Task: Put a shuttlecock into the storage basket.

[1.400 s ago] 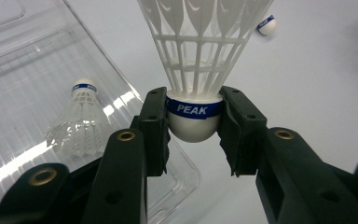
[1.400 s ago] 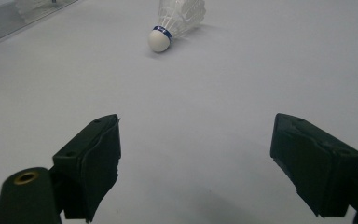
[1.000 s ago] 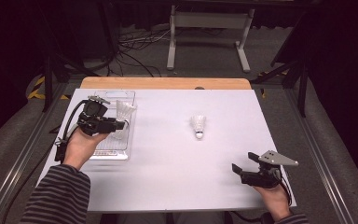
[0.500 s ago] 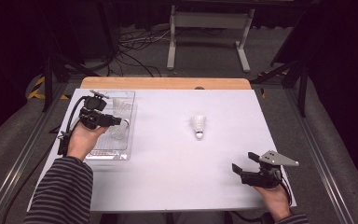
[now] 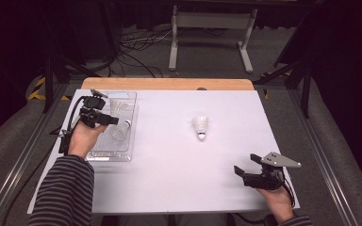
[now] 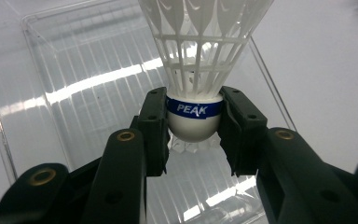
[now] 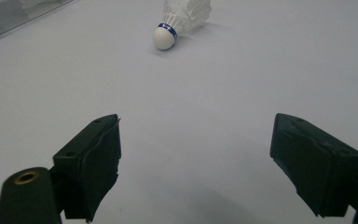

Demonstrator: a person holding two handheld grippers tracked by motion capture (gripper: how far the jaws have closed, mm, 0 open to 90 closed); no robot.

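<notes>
White-feathered shuttlecock [image 6: 195, 70] sits clamped by its cork in our left claw [image 6: 193, 128], skirt pointing away, over the clear tray [image 5: 127, 148] at the desk's left; our right claw [image 5: 248, 172] rests agape.

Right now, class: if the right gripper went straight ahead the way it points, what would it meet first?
Probably the loose shuttlecock lying on the white table; the open right gripper points roughly toward it, though slightly off-centre, so it might pass beside it.
</notes>
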